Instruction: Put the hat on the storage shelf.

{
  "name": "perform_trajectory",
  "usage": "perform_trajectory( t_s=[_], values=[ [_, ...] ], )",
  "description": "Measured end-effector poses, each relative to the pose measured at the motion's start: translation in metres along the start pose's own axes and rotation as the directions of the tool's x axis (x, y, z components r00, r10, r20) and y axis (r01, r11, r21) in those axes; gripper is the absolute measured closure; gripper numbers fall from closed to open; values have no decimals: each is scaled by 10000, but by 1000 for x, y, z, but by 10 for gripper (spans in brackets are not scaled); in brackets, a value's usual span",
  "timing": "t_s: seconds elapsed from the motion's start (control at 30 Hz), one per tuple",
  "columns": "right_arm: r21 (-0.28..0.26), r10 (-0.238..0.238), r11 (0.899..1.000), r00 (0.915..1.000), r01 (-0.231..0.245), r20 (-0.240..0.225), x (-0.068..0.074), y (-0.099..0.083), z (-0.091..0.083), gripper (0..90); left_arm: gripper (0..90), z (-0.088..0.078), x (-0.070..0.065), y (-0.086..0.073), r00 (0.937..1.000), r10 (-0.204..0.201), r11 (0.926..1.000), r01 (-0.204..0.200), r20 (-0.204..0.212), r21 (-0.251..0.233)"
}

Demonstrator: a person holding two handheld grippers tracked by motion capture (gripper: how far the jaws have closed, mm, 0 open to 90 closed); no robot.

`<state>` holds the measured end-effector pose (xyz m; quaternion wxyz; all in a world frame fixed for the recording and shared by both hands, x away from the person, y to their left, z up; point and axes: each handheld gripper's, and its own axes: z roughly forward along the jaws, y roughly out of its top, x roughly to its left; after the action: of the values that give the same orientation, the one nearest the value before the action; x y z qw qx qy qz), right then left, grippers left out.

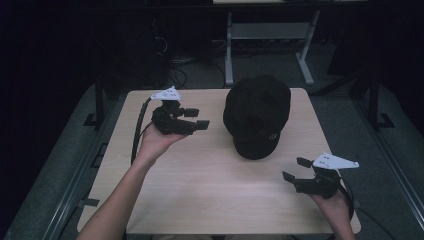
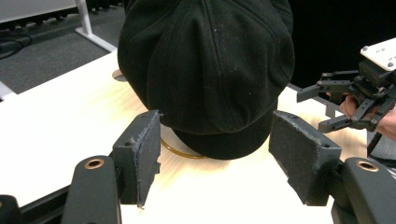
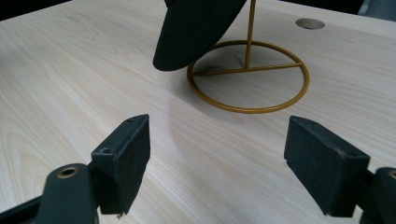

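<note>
Left gripper (image 1: 201, 118), jaws apart, hovers at the high view's centre-left; right gripper (image 1: 295, 169) — jaws apart too — sits lower right. Between them, upper centre, a black cap (image 1: 257, 115) rests on a gold wire stand (image 3: 249, 77) — on the table (image 1: 210, 190).

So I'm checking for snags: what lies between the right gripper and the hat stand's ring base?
Only bare wooden table. The right gripper view shows nothing between the right gripper, its jaws wide apart, and the gold stand with the black cap on it.
</note>
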<state>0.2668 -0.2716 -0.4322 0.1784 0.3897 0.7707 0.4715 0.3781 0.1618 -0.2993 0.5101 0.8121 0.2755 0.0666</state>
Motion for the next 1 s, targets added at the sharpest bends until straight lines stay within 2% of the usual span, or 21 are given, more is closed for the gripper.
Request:
perform_trajectory(
  t_s=[0.67,0.9,1.0],
  values=[
    [0,-55,10000,10000,55,73,2,0,-1,222,319,-11,0,-39,9996,-119,9998,123,-257,158],
    [54,-67,10000,10000,66,59,3,-1,0,222,311,-14,1,-53,9989,-310,9994,314,-340,120],
    [38,-76,10000,9999,76,78,3,-1,0,221,307,-16,1,-58,9989,-229,9997,231,-417,56]
  ],
)
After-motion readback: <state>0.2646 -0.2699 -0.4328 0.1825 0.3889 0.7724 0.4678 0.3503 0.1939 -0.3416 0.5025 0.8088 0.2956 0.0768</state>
